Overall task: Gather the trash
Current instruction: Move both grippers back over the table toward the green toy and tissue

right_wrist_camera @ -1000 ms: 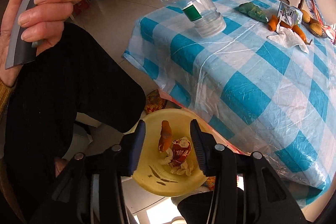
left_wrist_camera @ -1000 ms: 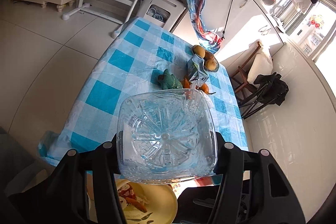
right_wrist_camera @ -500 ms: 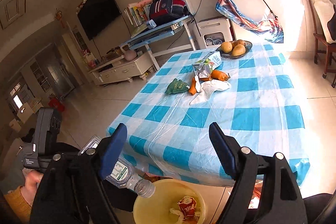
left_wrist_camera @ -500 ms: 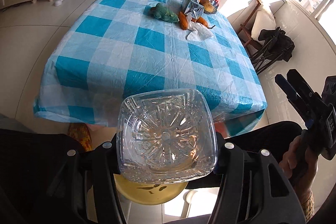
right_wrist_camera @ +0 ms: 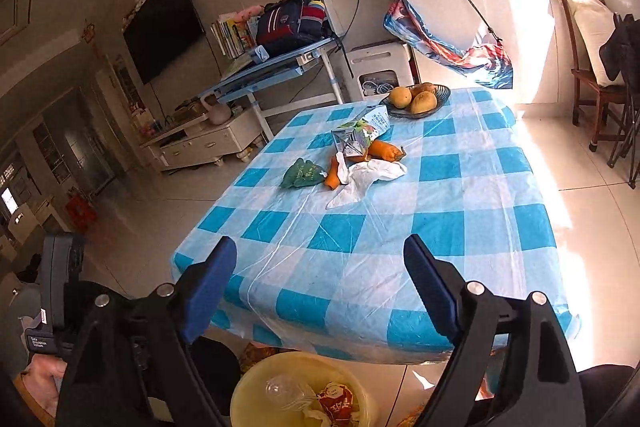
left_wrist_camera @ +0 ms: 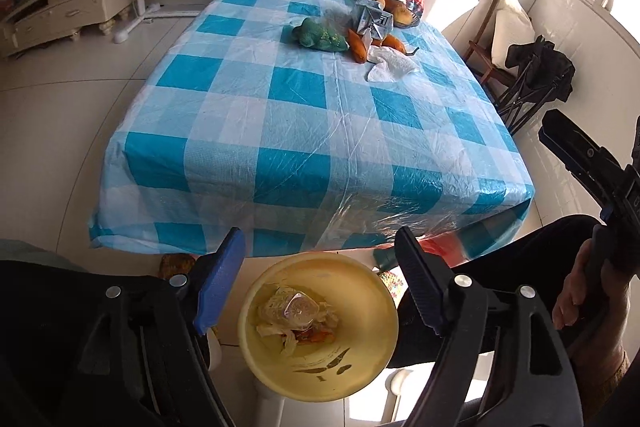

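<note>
My left gripper [left_wrist_camera: 320,259] is open and empty, above the yellow bin [left_wrist_camera: 376,339] on the floor by the table's near edge. A clear plastic bottle [left_wrist_camera: 294,311] lies in the bin on other scraps; the bottle [right_wrist_camera: 280,387] and bin [right_wrist_camera: 256,387] also show in the right wrist view. My right gripper [right_wrist_camera: 320,275] is open and empty, near the table's near edge. On the far part of the checked tablecloth [right_wrist_camera: 360,227] lie a milk carton [right_wrist_camera: 360,133], a white tissue [right_wrist_camera: 360,179], a green wrapper [right_wrist_camera: 302,174] and orange peels [right_wrist_camera: 382,151].
A dish of mangoes [right_wrist_camera: 416,99] stands at the table's far end. A chair [right_wrist_camera: 588,67] and a dark folding stand [left_wrist_camera: 536,83] are right of the table. A blue desk [right_wrist_camera: 272,71] and low white cabinet [right_wrist_camera: 200,143] stand far left.
My left gripper has opened and let go of the clear bottle, which dropped into the yellow bin. My right gripper has stayed open and risen slightly over the table edge.
</note>
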Demonstrator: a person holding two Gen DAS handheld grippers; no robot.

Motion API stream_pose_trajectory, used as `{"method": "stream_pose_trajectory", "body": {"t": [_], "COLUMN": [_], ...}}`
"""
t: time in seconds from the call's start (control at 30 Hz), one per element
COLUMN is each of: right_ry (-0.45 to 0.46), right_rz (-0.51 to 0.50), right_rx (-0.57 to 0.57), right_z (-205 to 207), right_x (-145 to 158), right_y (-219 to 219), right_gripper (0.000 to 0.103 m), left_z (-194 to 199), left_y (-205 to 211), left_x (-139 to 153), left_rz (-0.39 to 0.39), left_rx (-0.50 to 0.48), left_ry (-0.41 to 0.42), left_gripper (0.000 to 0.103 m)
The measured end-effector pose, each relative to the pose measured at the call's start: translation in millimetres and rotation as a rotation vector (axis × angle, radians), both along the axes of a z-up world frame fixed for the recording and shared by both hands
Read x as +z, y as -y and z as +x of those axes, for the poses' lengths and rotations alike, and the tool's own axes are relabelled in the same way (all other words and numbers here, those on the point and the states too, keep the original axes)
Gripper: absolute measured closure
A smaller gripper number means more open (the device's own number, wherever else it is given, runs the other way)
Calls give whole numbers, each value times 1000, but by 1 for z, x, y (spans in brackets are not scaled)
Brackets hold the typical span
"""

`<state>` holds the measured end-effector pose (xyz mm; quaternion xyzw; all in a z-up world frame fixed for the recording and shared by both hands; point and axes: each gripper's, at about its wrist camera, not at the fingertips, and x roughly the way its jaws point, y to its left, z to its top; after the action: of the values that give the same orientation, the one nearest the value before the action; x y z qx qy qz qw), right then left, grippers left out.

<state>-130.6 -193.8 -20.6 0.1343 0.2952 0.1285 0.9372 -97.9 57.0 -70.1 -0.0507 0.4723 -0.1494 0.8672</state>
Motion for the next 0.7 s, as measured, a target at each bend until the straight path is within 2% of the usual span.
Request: {"method": "stream_pose_trajectory", "body": {"t": [0.1,0.27,0.53,0.7], "right_ry": [3,2,-2,-4], "right_rz": [-46,-97,-155,-182], "right_rx": [-4,-9,-15,-14], "right_z": [1,1,3,3], "right_x": [-2,-6,-9,-10], "right_y": [-4,-9,-16,-20], "right_gripper": [19,17,14,13], "left_z": [-1,-1,-2,-3], "left_y": [-3,-12,-25,-26], "left_x": [10,21,30,32], "left_rz": [40,82,118,142], "left_rx": [57,133,227,246], "left_ry": [77,151,218,241], "left_gripper": [18,16,13,10]}}
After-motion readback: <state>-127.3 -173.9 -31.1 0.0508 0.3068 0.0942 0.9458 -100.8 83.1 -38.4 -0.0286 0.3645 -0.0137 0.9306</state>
